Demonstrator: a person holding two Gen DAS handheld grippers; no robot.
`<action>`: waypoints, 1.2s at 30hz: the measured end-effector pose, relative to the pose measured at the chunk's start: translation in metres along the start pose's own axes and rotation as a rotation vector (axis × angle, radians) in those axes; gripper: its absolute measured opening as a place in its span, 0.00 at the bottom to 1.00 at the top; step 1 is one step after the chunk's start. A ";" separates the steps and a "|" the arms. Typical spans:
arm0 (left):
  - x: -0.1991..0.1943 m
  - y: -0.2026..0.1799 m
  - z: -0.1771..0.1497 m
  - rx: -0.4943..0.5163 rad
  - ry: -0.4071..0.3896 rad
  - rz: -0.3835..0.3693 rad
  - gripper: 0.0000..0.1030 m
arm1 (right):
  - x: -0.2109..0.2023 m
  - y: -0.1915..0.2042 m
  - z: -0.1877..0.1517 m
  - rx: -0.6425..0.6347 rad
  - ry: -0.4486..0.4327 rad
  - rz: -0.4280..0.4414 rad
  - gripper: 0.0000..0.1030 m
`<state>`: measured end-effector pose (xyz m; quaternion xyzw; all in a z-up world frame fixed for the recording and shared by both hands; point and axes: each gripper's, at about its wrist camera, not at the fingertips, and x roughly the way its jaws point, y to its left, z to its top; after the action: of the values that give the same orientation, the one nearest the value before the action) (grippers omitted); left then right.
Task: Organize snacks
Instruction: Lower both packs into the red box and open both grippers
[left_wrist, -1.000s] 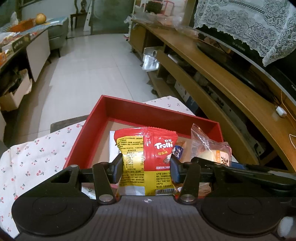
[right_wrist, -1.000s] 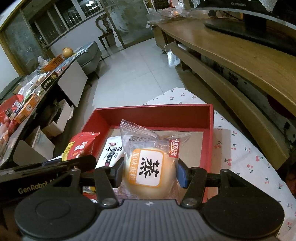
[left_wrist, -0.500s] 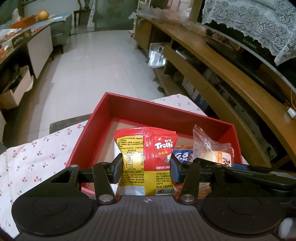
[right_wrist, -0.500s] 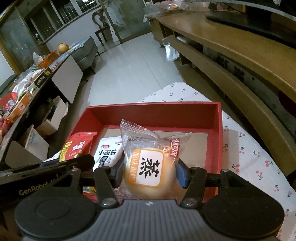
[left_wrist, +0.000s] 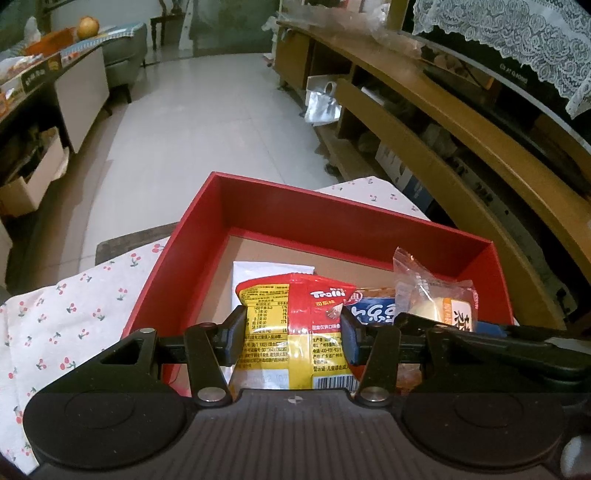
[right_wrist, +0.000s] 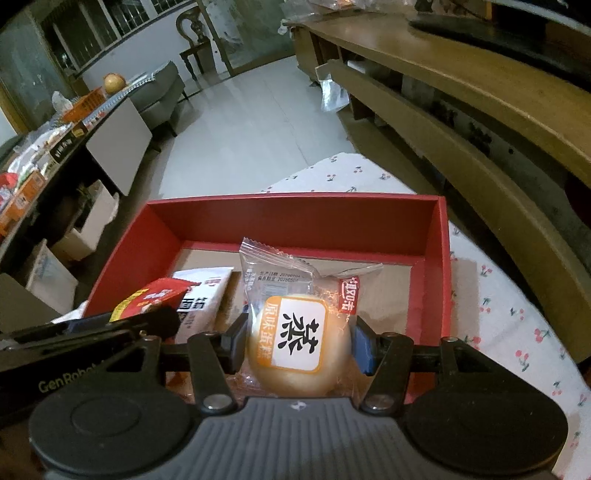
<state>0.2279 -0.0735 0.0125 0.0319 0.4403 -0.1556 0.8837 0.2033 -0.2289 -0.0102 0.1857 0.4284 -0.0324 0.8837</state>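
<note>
- Left wrist view: the left gripper is clamped on a red-and-yellow gummy packet, pads pressing its two side edges, so the packet stands upright and reads face-on, its bottom seam tucked close to the gripper body.
- The hold looks meant to carry the packet in over the near edge of the red box, which sits on a cherry-print cloth; the packet hangs just past that near wall, toward the box's left side.
- Right wrist view: the right gripper is closed on a wrapped round cake, pinched across its widest part, with the clear wrapper's crimped top sticking up beyond the pads.
- It hangs over the near edge too, nearer the box's right wall.
- Beyond both grips, a white noodle-snack packet lies flat on the brown floor of the box near the left wall, and a blue packet shows between the two held snacks.
- The far half of the box, up to its far wall and corners, is bare, which I judge leaves room to set both down.
</note>
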 end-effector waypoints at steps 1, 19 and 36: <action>0.001 0.000 0.000 0.001 0.001 0.001 0.56 | 0.001 0.000 0.000 -0.005 -0.002 -0.006 0.61; -0.006 0.006 -0.002 -0.014 -0.001 0.016 0.71 | -0.006 0.004 0.001 -0.064 -0.034 -0.050 0.67; -0.032 0.012 0.000 -0.050 -0.046 -0.003 0.76 | -0.031 0.011 0.001 -0.091 -0.113 -0.019 0.71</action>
<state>0.2132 -0.0541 0.0365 0.0057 0.4237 -0.1466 0.8938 0.1871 -0.2224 0.0175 0.1393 0.3805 -0.0318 0.9137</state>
